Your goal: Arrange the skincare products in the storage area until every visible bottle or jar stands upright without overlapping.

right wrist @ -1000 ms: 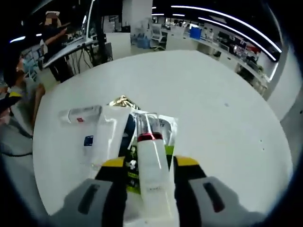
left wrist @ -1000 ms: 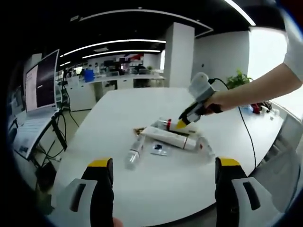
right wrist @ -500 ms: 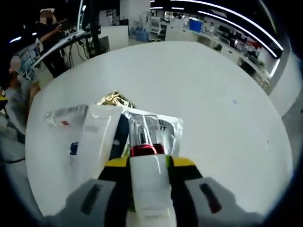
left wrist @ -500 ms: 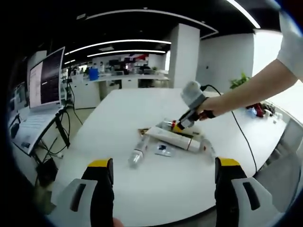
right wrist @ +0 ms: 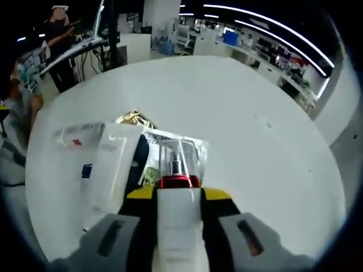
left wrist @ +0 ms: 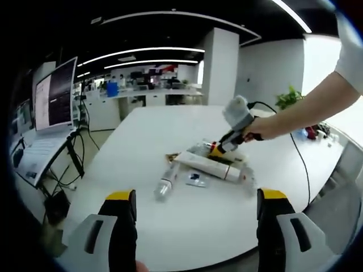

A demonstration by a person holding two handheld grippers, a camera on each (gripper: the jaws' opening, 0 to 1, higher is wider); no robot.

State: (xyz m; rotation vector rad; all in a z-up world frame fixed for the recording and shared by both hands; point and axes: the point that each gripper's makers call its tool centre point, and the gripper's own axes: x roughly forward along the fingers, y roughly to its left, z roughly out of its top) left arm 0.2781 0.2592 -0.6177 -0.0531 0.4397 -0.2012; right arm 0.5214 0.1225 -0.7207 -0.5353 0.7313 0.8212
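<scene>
Pump bottle (right wrist: 177, 195) with red ring, pinched in right gripper (right wrist: 177, 198) over the pile.
Lying flat on white surface (left wrist: 187, 226): long white tube (left wrist: 207, 166), small clear bottle (left wrist: 163, 183). Left gripper (left wrist: 195, 198) wide open, holding nothing, near the surface edge.

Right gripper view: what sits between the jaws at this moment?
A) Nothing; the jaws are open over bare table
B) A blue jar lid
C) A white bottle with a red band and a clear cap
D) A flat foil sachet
C. In the right gripper view the right gripper has its yellow-tipped jaws closed against the sides of the white bottle, whose red band and clear cap stick out ahead of them.
</scene>
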